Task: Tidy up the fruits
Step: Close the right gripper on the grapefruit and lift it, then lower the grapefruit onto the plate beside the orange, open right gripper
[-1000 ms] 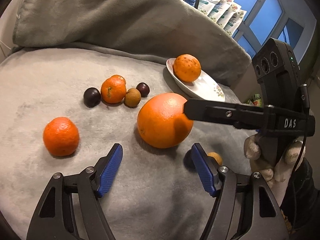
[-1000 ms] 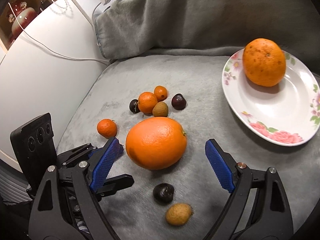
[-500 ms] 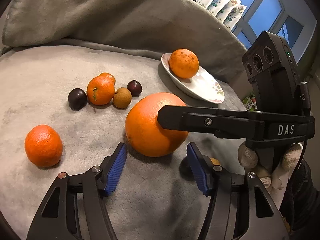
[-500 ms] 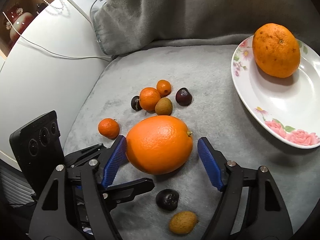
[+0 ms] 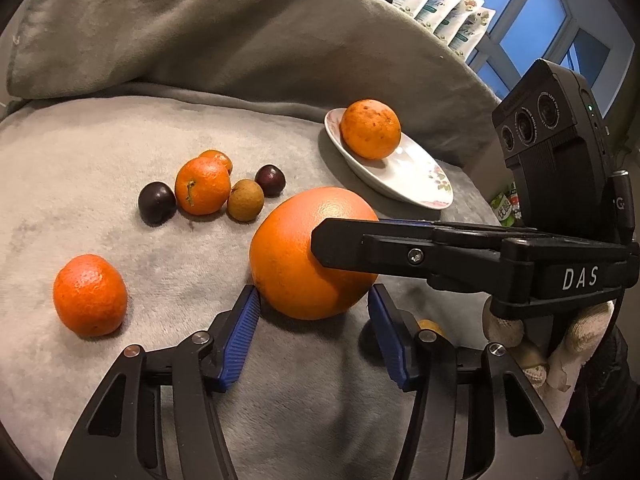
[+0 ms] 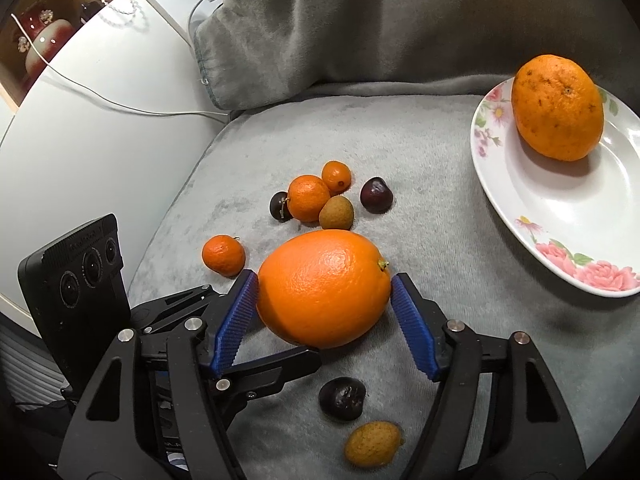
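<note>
Orange and pebbled, the big orange sits on the grey plush cushion, bracketed by both tools at once. The right tool is closing, its ribbed blue pads right at the fruit's two ends; whether they press it yet I cannot tell. The left tool is also closing, half spread, its blue pad tips at the fruit's lower flanks with the orange only partly between them. Just behind lies a tight cluster: two small mandarins, a brown rough-skinned longan and two glossy dark cherries. A lone mandarin rests to the left, and another cherry and a dull yellow fruit lie near the camera. Well to the right, a white floral china plate carries a speckled orange.
</note>
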Demonstrator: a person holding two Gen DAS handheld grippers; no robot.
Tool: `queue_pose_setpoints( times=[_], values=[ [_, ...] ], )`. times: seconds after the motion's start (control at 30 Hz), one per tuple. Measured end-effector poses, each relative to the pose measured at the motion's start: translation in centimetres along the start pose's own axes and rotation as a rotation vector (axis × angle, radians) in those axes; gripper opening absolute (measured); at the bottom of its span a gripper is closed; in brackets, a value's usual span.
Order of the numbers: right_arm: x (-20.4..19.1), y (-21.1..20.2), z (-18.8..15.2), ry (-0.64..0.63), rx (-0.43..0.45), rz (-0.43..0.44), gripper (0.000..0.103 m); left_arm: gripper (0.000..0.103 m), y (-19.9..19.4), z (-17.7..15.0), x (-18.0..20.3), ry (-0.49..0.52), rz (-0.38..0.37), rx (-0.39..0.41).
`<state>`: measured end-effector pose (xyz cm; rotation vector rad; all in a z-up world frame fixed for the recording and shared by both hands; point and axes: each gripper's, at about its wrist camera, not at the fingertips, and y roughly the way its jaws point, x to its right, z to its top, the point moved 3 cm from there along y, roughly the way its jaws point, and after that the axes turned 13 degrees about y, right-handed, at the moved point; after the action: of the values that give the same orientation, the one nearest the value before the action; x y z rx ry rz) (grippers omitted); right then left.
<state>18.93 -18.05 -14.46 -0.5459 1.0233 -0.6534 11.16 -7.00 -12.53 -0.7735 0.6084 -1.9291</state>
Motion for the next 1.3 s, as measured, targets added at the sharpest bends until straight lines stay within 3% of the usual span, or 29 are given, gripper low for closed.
queue_pose_setpoints(
  times=[0.63,1.3],
  values=[
    [0.6,-4.9,0.2,-0.01,0.113,-0.009,0.071,0.055,-0.3,2.4,3.6,0.068,-0.025,0.049],
    [5.4,-10.1,1.8,0.068,0.217,-0.038,0.071,0.055,3.2,6.2,8.4,0.137,-0.083,0.054]
  ],
)
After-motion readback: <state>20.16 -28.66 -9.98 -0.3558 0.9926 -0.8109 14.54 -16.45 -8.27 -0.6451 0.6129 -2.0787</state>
